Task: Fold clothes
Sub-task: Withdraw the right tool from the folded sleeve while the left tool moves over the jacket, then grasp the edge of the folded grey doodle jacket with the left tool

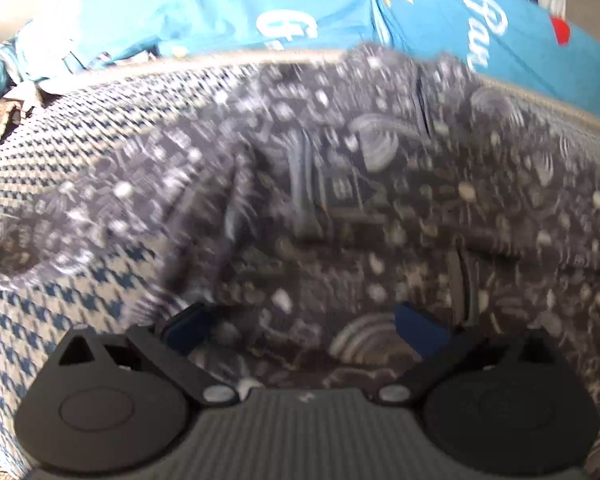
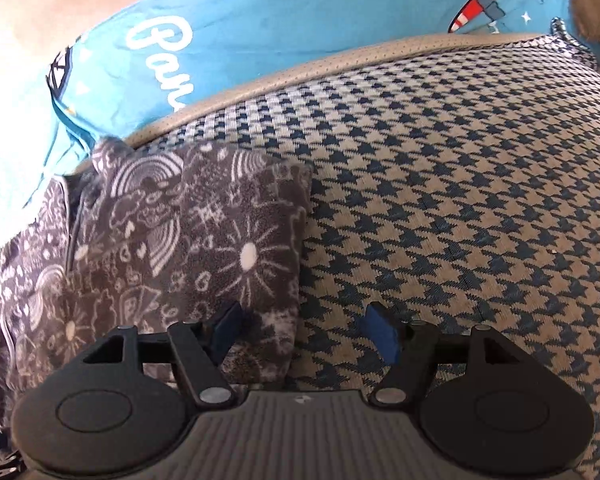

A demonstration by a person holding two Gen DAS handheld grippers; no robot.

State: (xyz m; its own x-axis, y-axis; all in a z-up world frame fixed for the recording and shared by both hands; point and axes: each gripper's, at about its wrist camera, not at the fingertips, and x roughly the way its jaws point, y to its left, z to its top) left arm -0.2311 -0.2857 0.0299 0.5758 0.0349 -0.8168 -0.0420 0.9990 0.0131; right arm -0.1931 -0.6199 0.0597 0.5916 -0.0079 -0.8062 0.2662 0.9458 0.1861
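1. The houndstooth cushion (image 2: 460,200) serves as the folding surface, with a blue printed sheet (image 2: 260,40) bunched behind it.
2. The grey patterned garment (image 2: 188,232) lies spread on the cushion's left part, probably for folding.
3. The right gripper (image 2: 304,328) hangs over the garment's edge, jaws apart, clamping nothing.
4. The left gripper (image 1: 300,324) hovers over the garment (image 1: 340,200), jaws wide, empty.

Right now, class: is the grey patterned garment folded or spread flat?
Folded, at least at this end: the grey patterned garment shows a doubled, thick edge on the houndstooth cushion.
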